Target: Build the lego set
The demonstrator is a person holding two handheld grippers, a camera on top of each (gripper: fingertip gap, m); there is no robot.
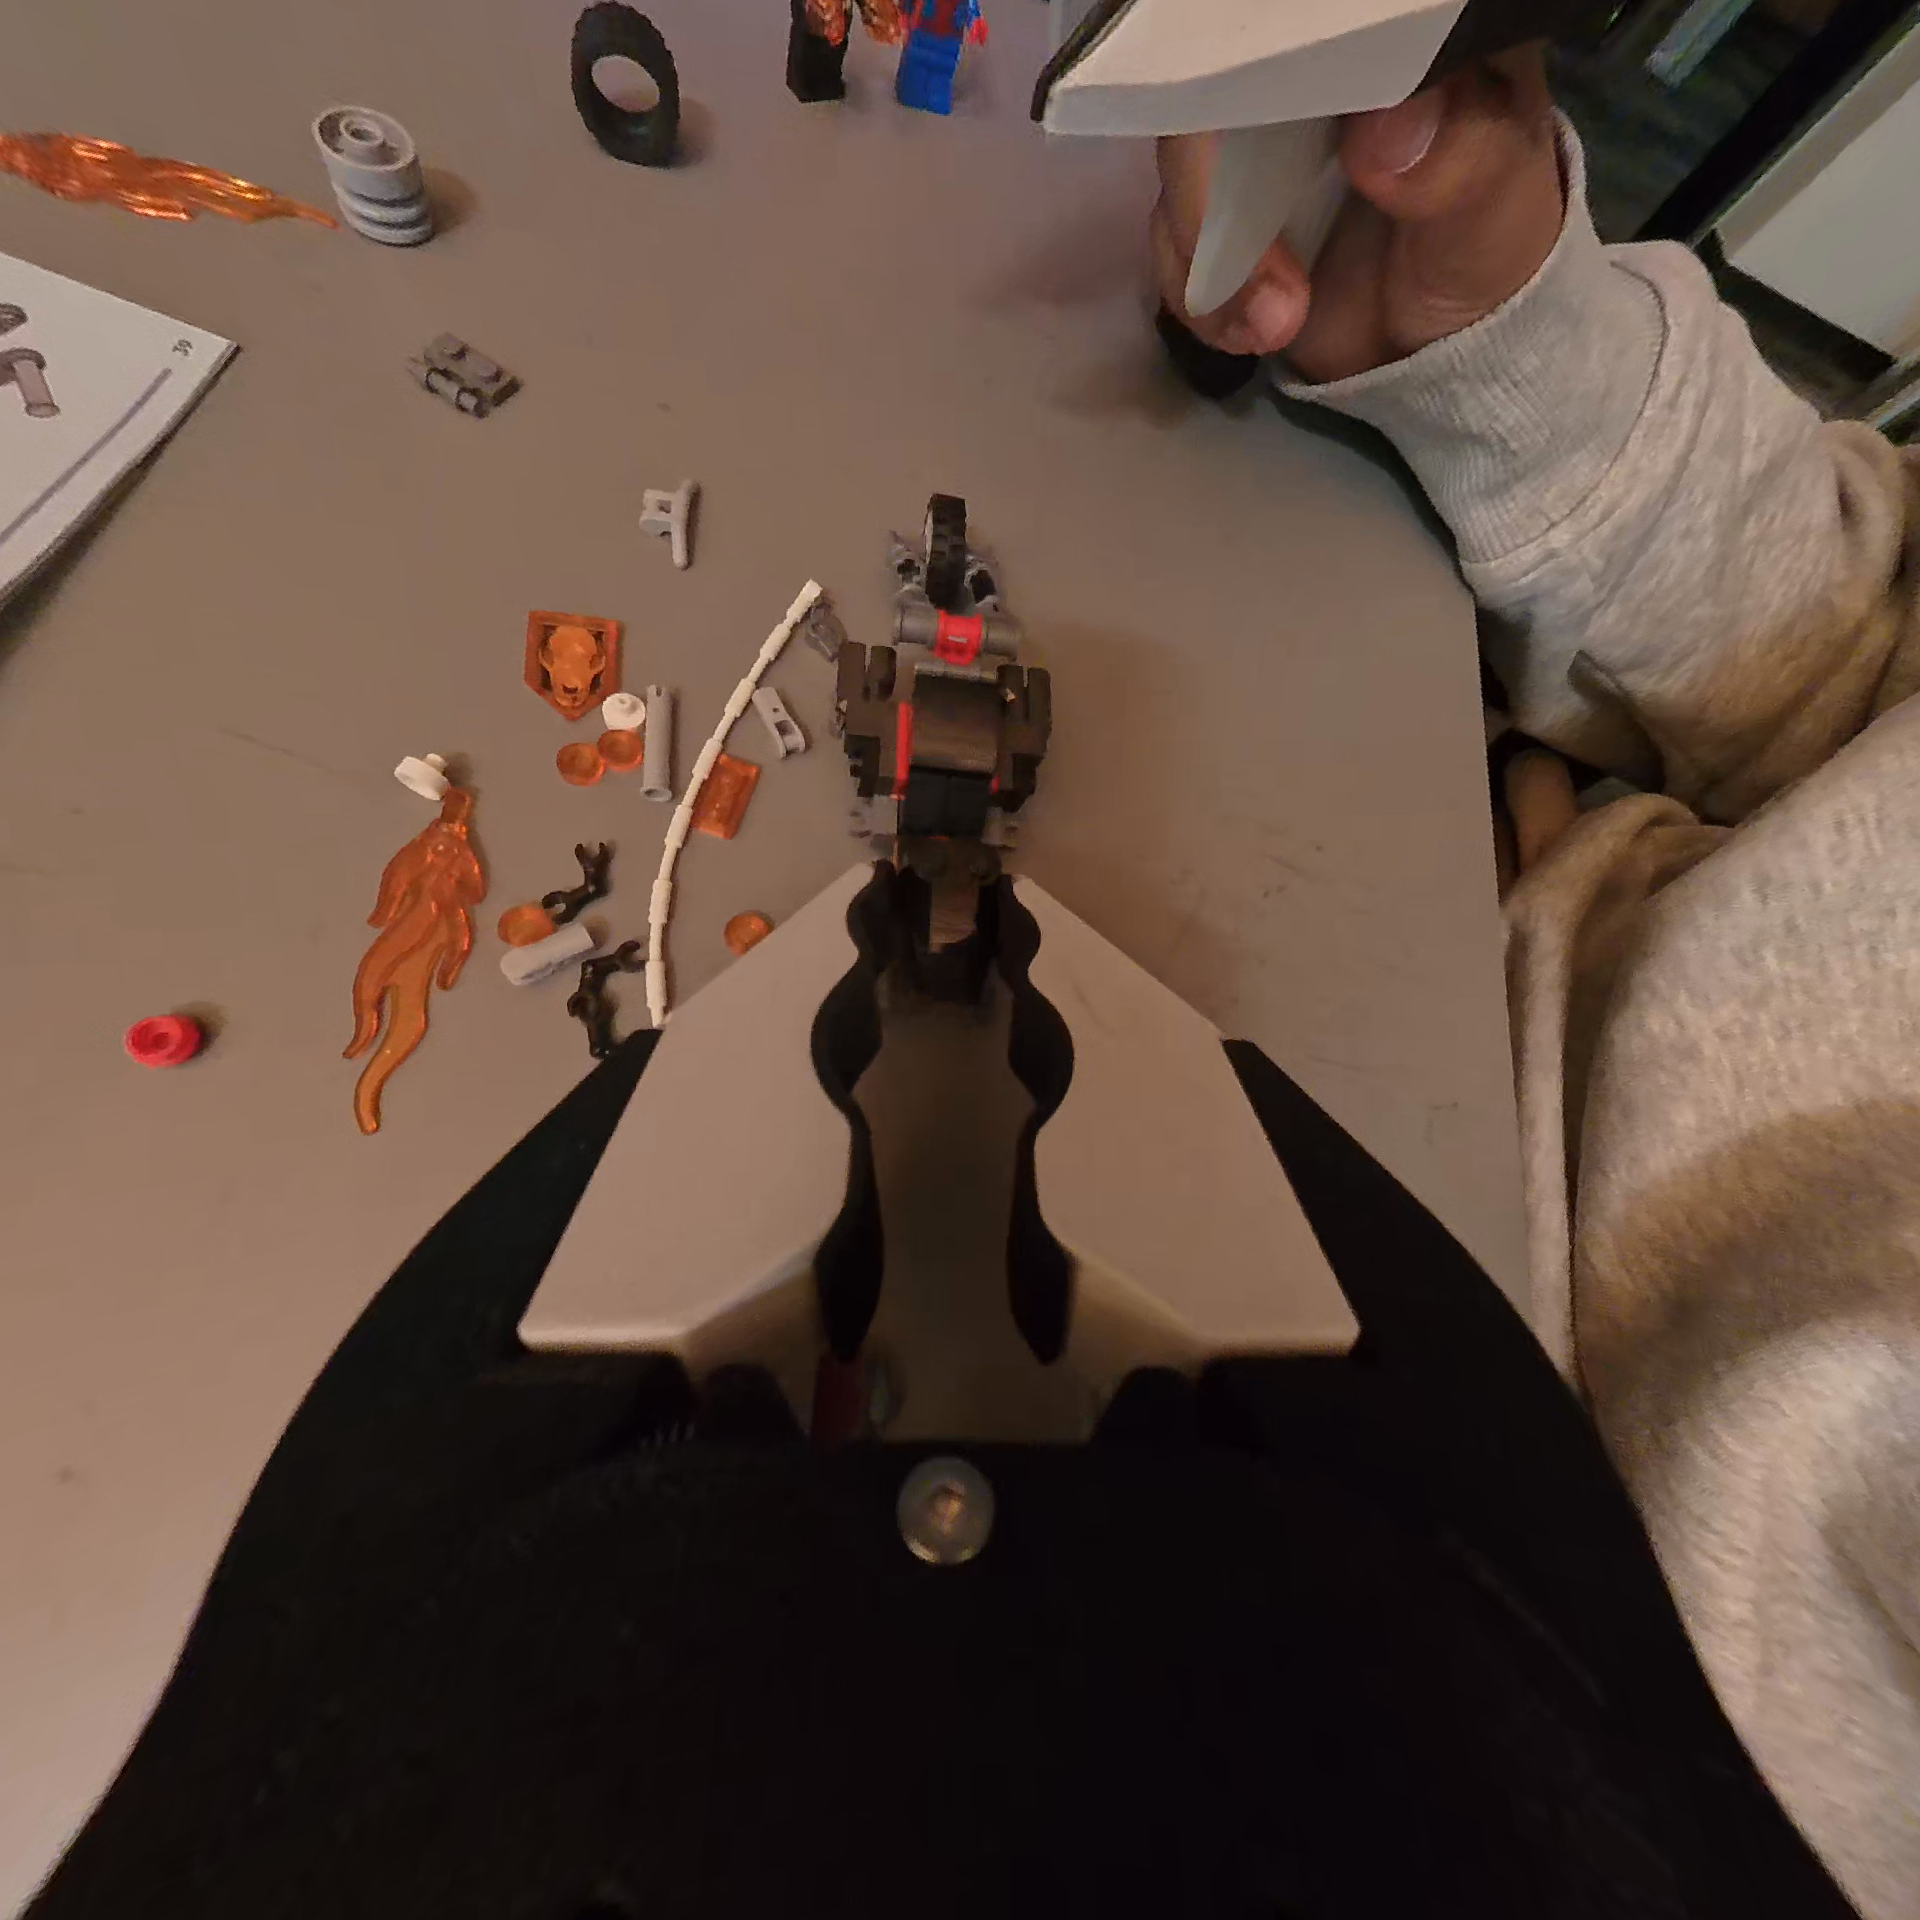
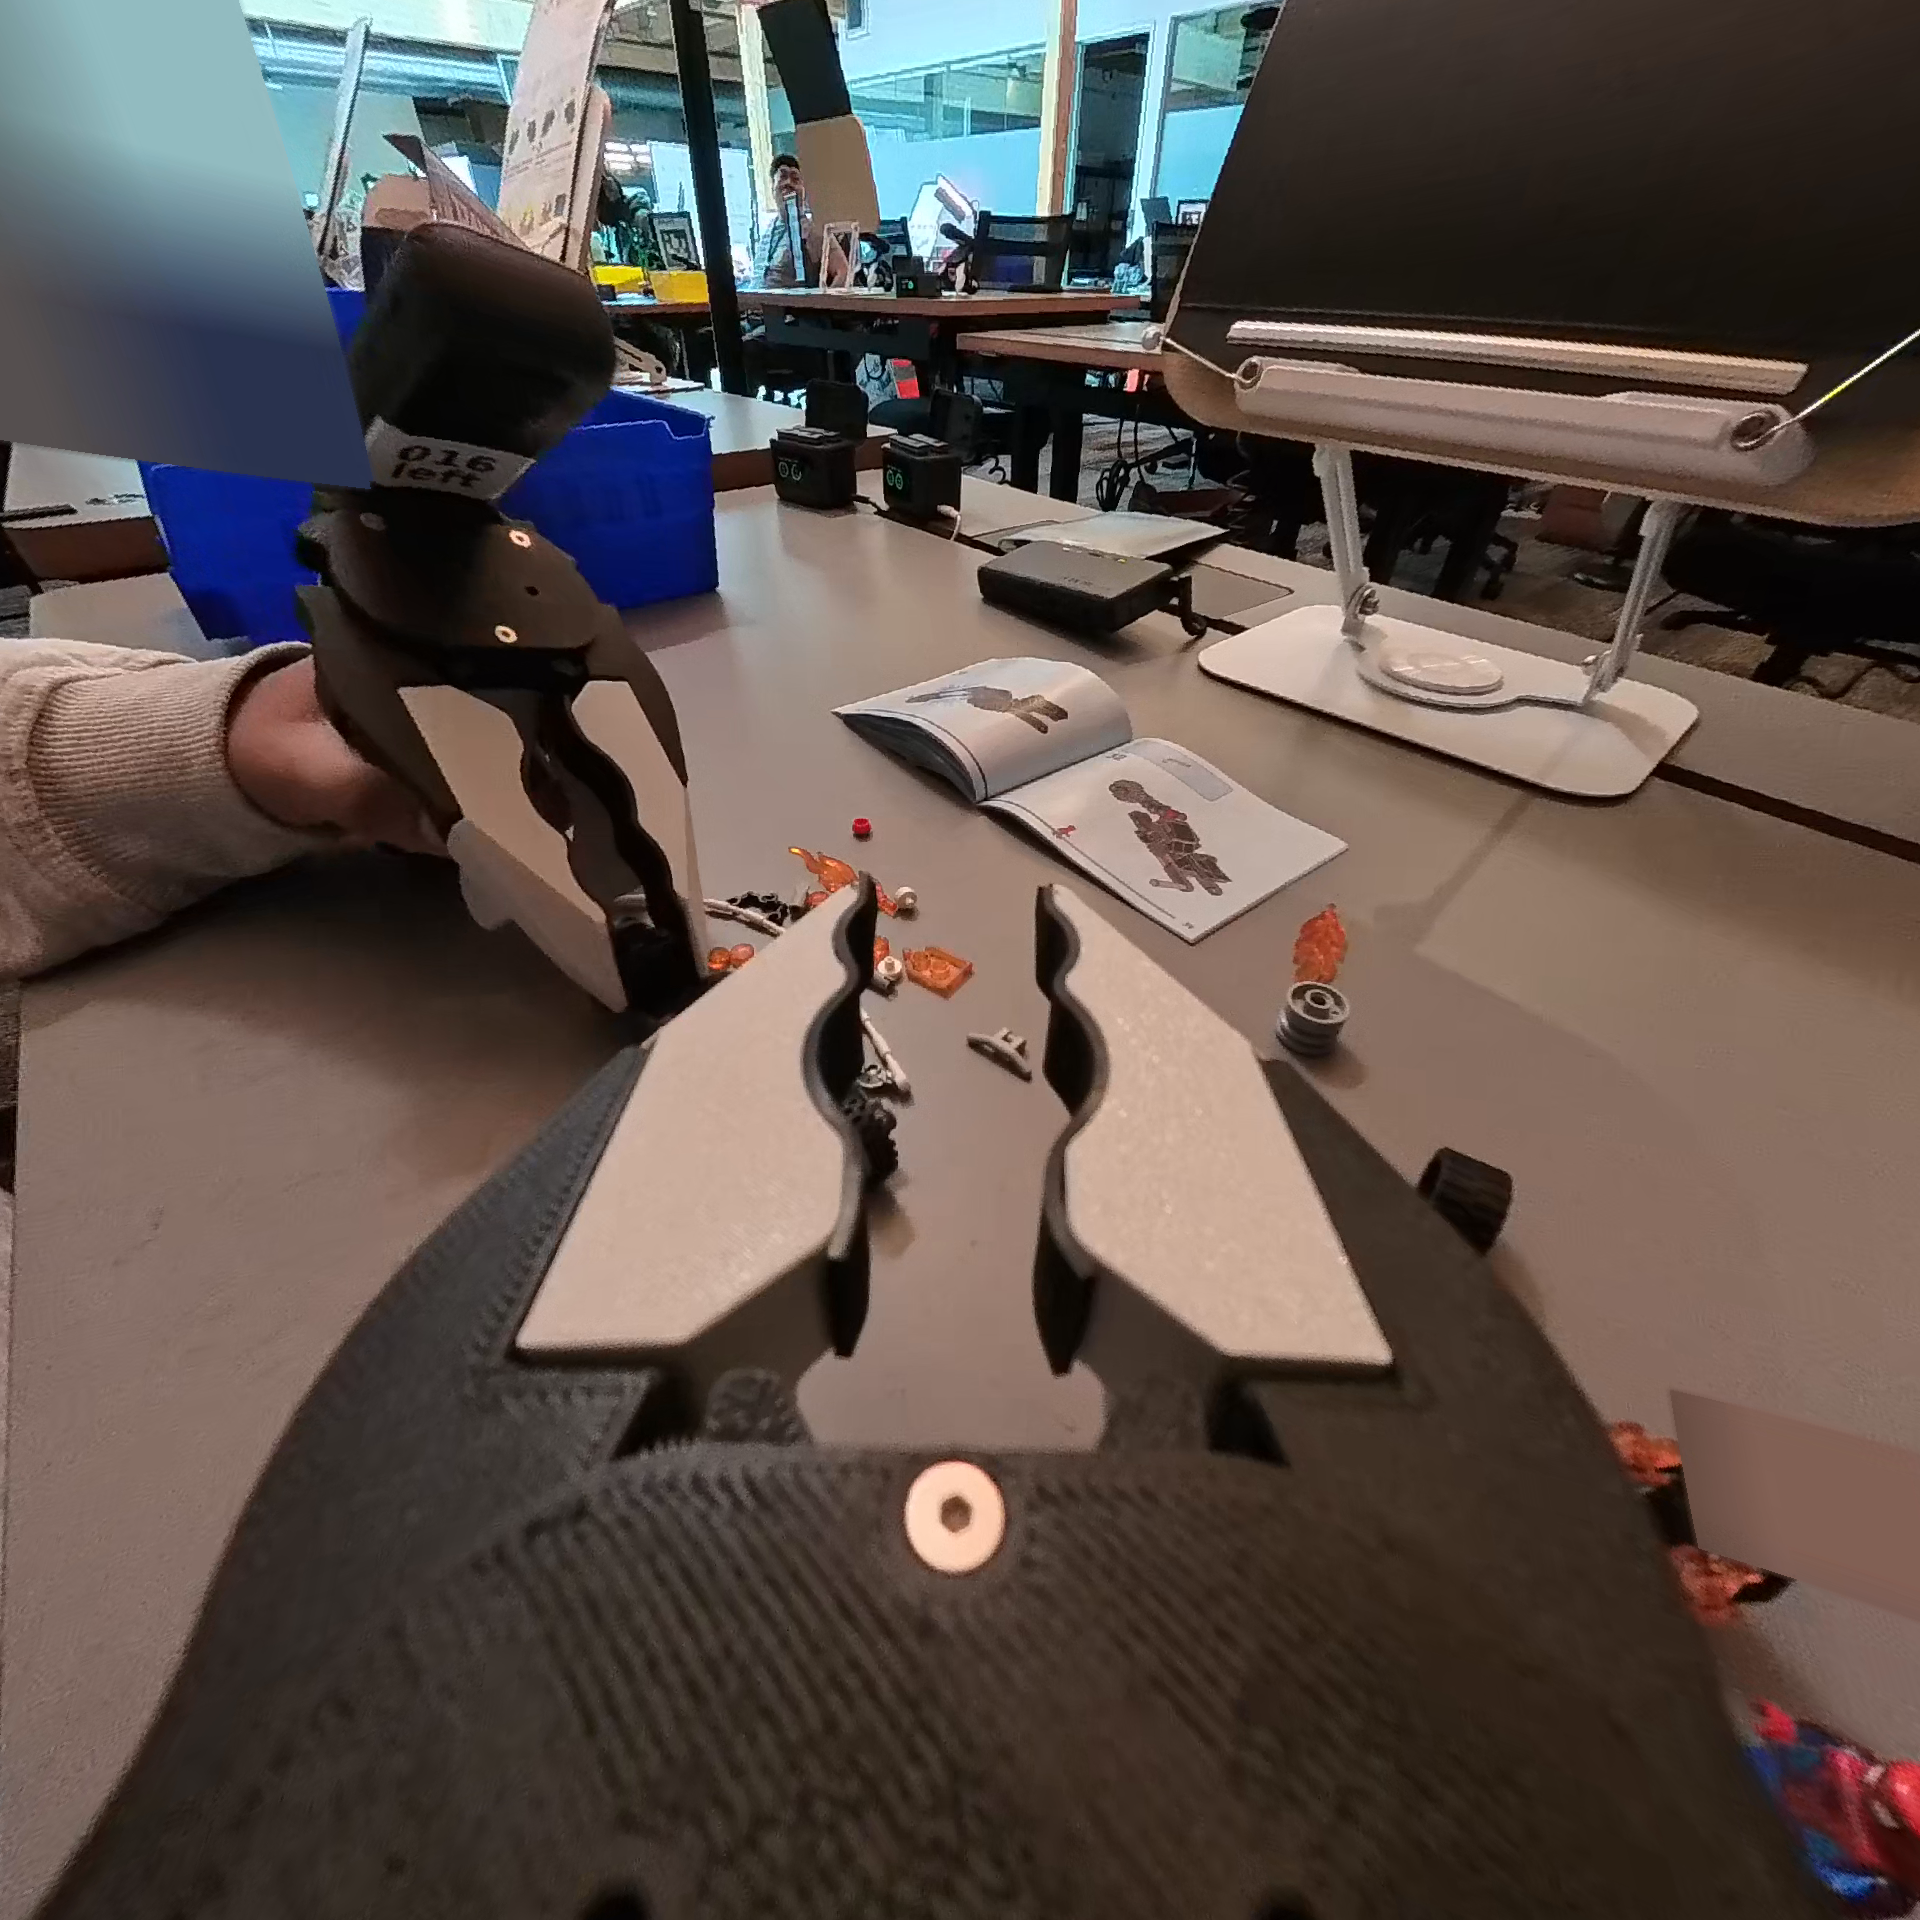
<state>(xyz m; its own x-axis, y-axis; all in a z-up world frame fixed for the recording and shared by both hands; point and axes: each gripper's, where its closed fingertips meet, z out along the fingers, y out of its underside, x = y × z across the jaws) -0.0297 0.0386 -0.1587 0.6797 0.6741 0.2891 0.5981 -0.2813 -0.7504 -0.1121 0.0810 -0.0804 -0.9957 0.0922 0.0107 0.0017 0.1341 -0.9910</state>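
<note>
Grey office table [image 1: 1195,582] holds a half-built motorcycle model [image 1: 940,717], its rear pinched by the left gripper [image 1: 940,914]. Loose orange flame pieces [image 1: 416,935] and a white chain [image 1: 717,769] lie just beside it; the right gripper [image 2: 951,914] hovers spread, empty, near the instruction booklet [image 2: 1091,790].

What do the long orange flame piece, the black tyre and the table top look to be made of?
Orange flame piece: translucent glossy plastic; the table shows through it.
Black tyre: probably rubber; matte, with a ribbed tread.
Table top: smooth matte grey, likely laminate; faint scuffs, no grain.
</note>
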